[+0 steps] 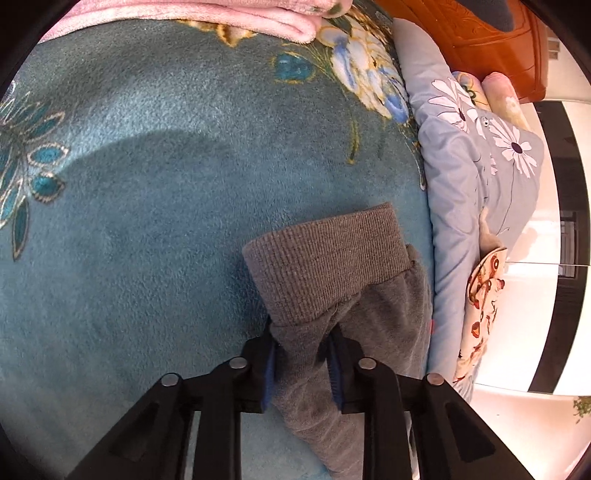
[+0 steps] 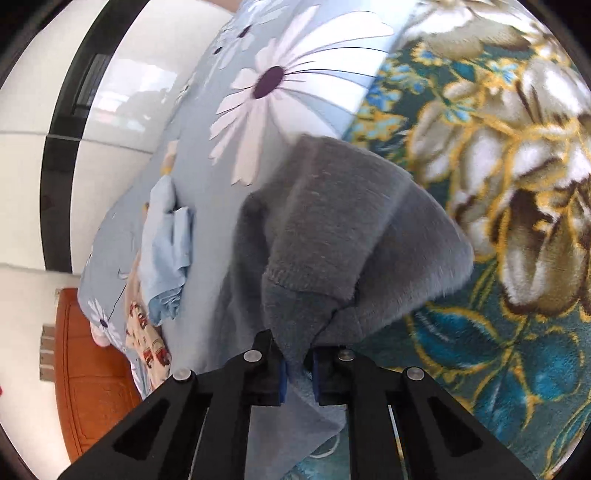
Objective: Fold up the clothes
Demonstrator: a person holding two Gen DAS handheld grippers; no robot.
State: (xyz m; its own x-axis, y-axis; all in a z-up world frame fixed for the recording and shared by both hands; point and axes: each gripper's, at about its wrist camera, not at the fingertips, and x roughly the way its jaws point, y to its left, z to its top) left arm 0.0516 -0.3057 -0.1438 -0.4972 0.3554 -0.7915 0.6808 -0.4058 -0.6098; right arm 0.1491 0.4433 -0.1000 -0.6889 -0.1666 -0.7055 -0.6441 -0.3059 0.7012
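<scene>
A grey fleece garment with a ribbed cuff (image 1: 328, 258) lies on a teal floral blanket (image 1: 147, 206). My left gripper (image 1: 301, 336) is shut on the grey garment just below the ribbed cuff. In the right wrist view my right gripper (image 2: 298, 350) is shut on another bunched part of the same grey garment (image 2: 351, 229), which hangs lifted in front of the camera. The blue pads press the cloth on both sides in each view.
A light blue quilt with white daisies (image 1: 480, 173) lies along the blanket's right side; it also shows in the right wrist view (image 2: 229, 155). A pink blanket (image 1: 236, 18) is folded at the far edge. An orange wooden headboard (image 1: 480, 33) and a white floor (image 1: 524, 332) lie beyond.
</scene>
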